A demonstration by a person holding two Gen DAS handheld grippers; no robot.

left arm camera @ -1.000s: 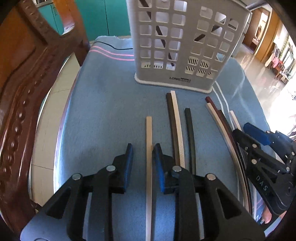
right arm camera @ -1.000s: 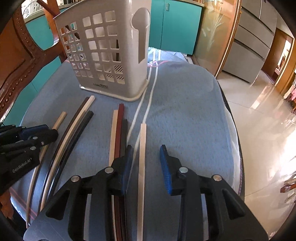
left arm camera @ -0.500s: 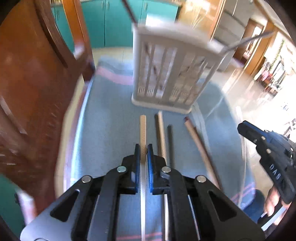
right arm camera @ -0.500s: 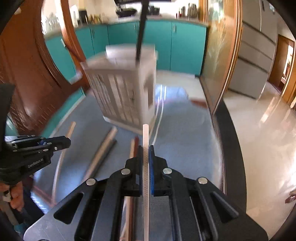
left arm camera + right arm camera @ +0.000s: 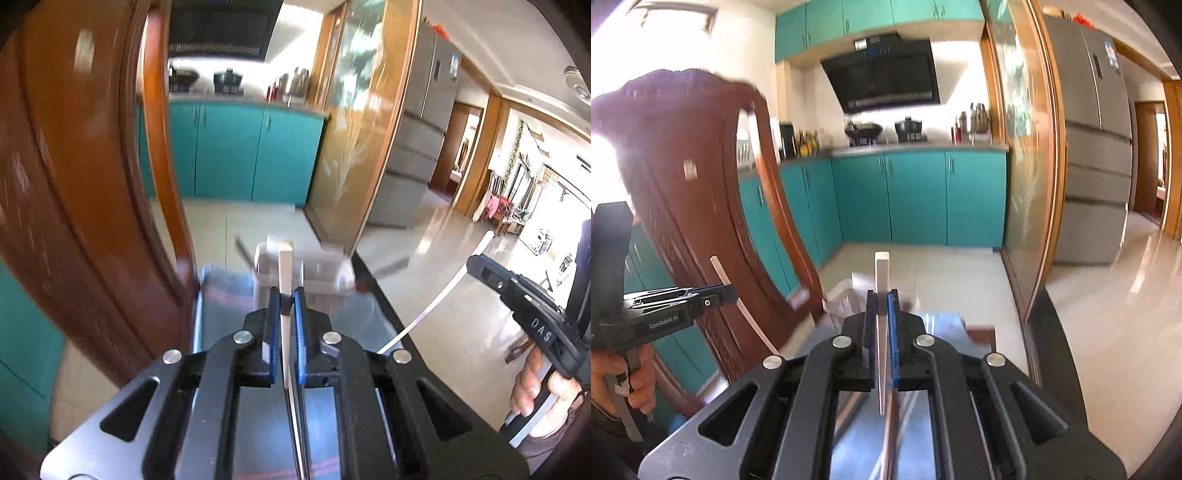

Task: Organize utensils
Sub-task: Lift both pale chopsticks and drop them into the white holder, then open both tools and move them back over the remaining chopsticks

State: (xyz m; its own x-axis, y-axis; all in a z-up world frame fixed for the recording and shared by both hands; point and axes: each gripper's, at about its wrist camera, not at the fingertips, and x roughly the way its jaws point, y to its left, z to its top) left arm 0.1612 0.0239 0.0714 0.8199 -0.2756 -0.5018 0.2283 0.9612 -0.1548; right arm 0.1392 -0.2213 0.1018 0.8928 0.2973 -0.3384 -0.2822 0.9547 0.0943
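My left gripper (image 5: 286,295) is shut on a cream chopstick (image 5: 285,269) that points forward and up. My right gripper (image 5: 882,297) is shut on a white chopstick (image 5: 881,273) held the same way. Both are lifted well above the blue-clothed table (image 5: 229,299). The white utensil basket (image 5: 321,269) is blurred, low and just beyond the left fingertips; in the right wrist view it (image 5: 846,299) is mostly hidden behind my fingers. Each gripper shows in the other's view: the right one (image 5: 476,264) and the left one (image 5: 729,293), each with its chopstick.
A carved wooden chair back (image 5: 92,206) rises close on the left, also in the right wrist view (image 5: 701,192). Teal kitchen cabinets (image 5: 905,195), a glass door (image 5: 354,147) and a grey fridge (image 5: 1097,155) lie beyond. Other chopsticks on the table are hidden.
Both grippers closed on a chopstick each, lifted them off the table and tilted upward. The basket has dropped low in both views.
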